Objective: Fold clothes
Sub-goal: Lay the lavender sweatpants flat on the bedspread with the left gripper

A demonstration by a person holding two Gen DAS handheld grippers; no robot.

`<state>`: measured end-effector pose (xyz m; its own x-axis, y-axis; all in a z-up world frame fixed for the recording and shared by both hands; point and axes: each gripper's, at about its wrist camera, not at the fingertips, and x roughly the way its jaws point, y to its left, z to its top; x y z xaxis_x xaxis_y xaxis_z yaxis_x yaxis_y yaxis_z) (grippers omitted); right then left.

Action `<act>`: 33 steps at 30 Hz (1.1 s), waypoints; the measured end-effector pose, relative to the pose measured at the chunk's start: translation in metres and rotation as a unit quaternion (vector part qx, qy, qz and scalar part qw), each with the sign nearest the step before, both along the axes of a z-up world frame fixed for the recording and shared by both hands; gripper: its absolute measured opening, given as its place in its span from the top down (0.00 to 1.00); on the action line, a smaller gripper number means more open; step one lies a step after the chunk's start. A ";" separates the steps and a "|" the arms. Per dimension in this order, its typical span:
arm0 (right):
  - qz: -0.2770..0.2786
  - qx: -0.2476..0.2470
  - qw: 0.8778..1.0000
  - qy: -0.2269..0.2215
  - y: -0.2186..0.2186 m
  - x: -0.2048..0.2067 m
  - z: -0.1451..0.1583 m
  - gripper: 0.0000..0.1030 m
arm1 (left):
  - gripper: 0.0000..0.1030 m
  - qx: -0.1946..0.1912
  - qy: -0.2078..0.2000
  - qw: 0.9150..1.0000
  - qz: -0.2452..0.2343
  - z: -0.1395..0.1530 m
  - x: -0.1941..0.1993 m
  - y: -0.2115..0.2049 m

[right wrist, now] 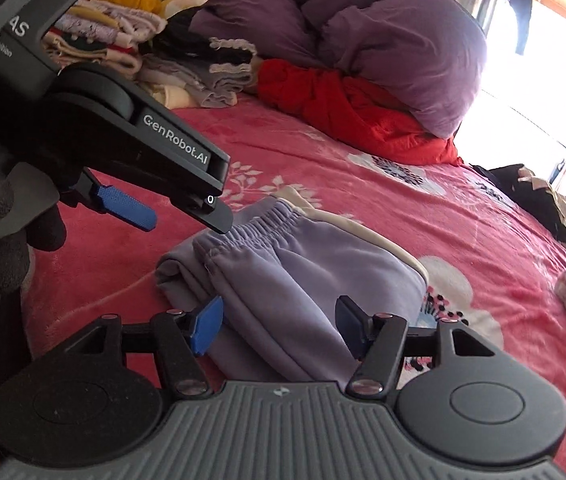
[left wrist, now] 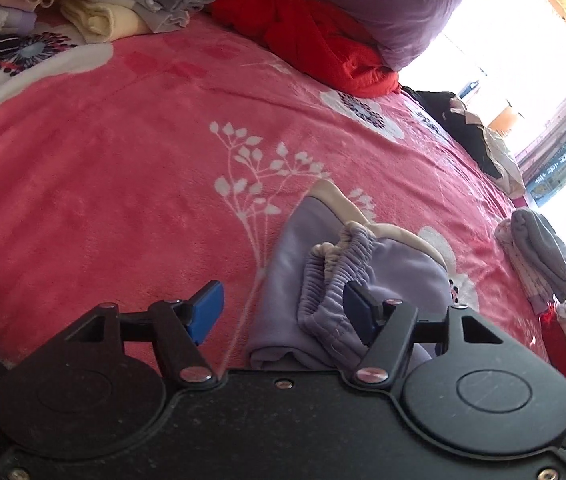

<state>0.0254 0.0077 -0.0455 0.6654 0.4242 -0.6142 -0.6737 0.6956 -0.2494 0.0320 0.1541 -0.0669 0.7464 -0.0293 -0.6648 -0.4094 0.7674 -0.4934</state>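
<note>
Folded lilac trousers (right wrist: 303, 280) with an elastic waistband and a cream side stripe lie on the pink floral blanket (right wrist: 363, 200). They also show in the left wrist view (left wrist: 323, 280). My right gripper (right wrist: 279, 328) is open, its blue pads either side of the near edge of the trousers, just above them. My left gripper (left wrist: 283, 312) is open and empty, its right pad over the waistband, its left pad over bare blanket (left wrist: 103, 180). The left gripper also shows in the right wrist view (right wrist: 135, 208), held by a gloved hand above the trousers' left end.
A stack of folded clothes (right wrist: 131, 40) sits at the far left of the bed. A red garment (right wrist: 343, 112) and a purple duvet (right wrist: 383, 40) lie at the back. Dark and cream clothes (right wrist: 531, 196) and small grey socks (left wrist: 543, 256) lie at the right edge.
</note>
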 end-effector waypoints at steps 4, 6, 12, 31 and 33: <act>0.004 -0.024 1.000 -0.002 0.024 0.008 -0.007 0.37 | 0.37 -0.018 -0.009 0.999 0.028 -0.002 -0.003 0.013; 0.007 -0.030 1.000 -0.004 0.033 0.008 -0.010 0.37 | 0.37 -0.028 -0.010 0.999 0.033 -0.004 -0.002 0.017; -0.007 0.029 0.998 0.057 0.030 0.022 -0.007 0.69 | 0.36 -0.045 -0.013 0.999 0.026 -0.007 -0.001 0.020; -0.229 0.318 0.914 0.102 -0.184 0.053 0.032 0.88 | 0.36 -0.042 -0.031 0.999 -0.012 -0.001 0.003 0.004; -0.261 0.336 0.899 0.107 -0.215 0.054 0.027 0.89 | 0.36 -0.035 -0.033 0.999 -0.020 -0.001 0.004 0.000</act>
<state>0.0791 -0.2072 -0.0185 0.7787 0.4116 -0.4735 -0.1942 0.8758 0.4419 0.0360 0.1542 -0.0674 0.7856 -0.1051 -0.6097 -0.3442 0.7447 -0.5718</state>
